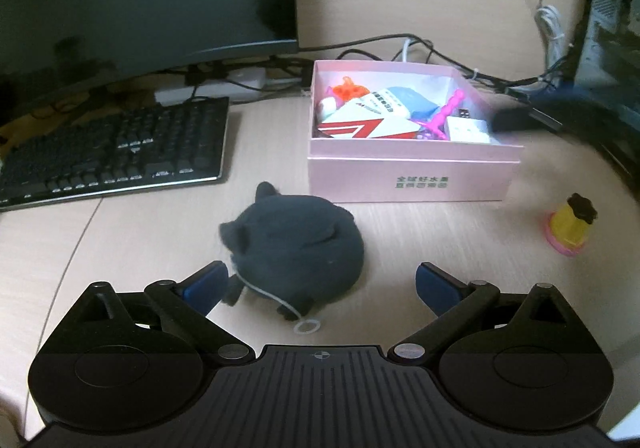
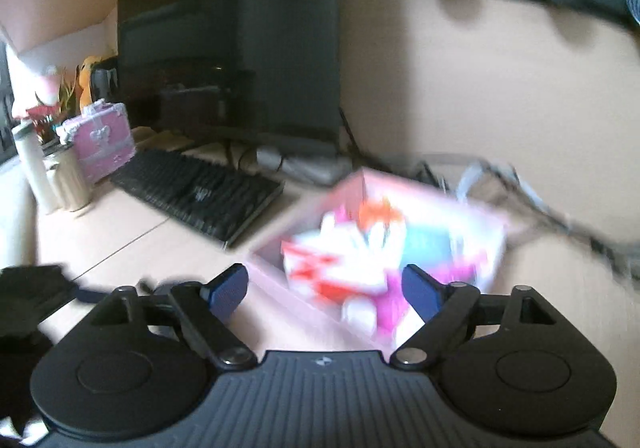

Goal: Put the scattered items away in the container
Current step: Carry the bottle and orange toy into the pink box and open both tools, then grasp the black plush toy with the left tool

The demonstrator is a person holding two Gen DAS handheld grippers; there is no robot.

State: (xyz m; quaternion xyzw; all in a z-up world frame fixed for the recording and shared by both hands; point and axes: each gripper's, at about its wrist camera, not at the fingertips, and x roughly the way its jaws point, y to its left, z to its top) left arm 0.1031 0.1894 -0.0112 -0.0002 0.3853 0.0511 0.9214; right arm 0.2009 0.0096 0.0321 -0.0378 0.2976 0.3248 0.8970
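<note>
L wrist view: left claw [image 1: 320, 284] spread wide, nothing pinched; dark plush toy [image 1: 294, 248] lies on tabletop [image 1: 460, 244] between the fingers, nearer the 9 o'clock one, not gripped. Pink box [image 1: 412, 171] at 12–1 o'clock beyond plush, already holds assorted bits. Yellow-pink toy [image 1: 570, 226] at 3 o'clock, well apart, loose. Step, est.: approach to plush pick. Next calls for: lower, centre, close on soft body; avoid cord w/ ring [image 1: 307, 326]. Green print on box front, blurred, unreadable.

R wrist view: heavy blur. Right claw [image 2: 324, 288] spread, empty, above the pink box [image 2: 280, 288] near edge; looks like post-drop. Keyboard [image 2: 200, 199] at 10 o'clock. No legible text.
</note>
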